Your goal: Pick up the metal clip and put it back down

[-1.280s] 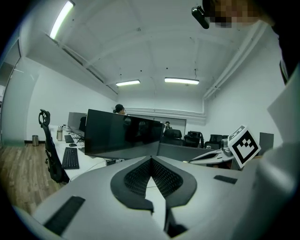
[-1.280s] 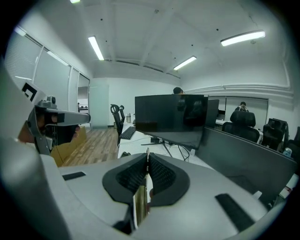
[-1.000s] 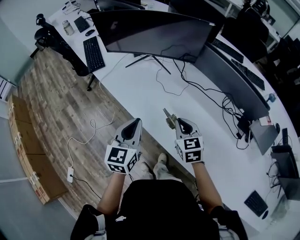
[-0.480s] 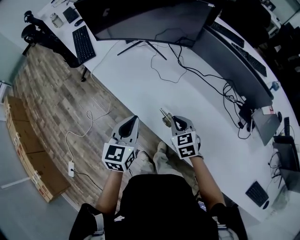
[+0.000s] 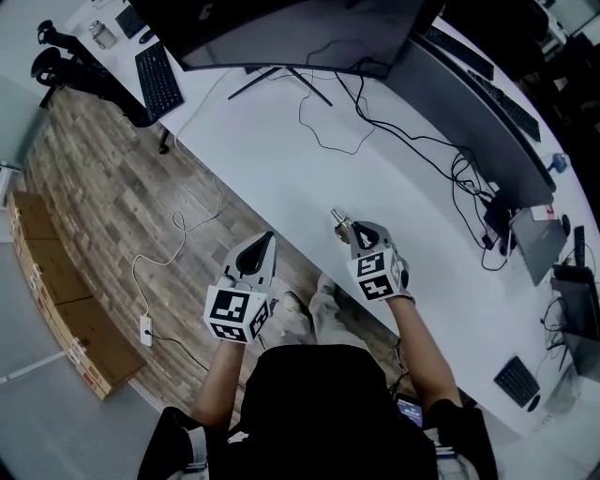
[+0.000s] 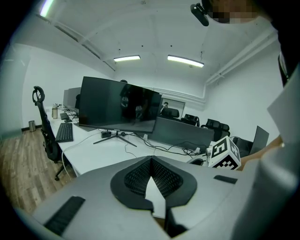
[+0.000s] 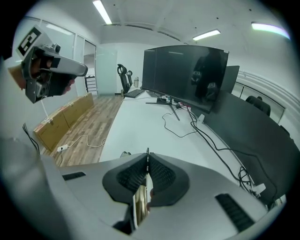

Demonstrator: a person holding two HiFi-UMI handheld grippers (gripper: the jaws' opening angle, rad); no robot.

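Holding the clip [image 5: 337,219] in the right gripper [image 5: 347,228], fingers pinched shut on it, just over the near edge of the white surface [image 5: 281,169]. From the right gripper view: a thin shiny strip standing on edge between the ribbed pads, running from the fingertips back toward the body. Cannot tell whether touching the surface. Left gripper [image 5: 269,238] out beside it, past the surface edge and above the wood floor [image 5: 103,187], fingers closed tip to tip on nothing. Farther back on the surface: a wide dark monitor [image 5: 281,28] and a loose cable [image 5: 328,122].
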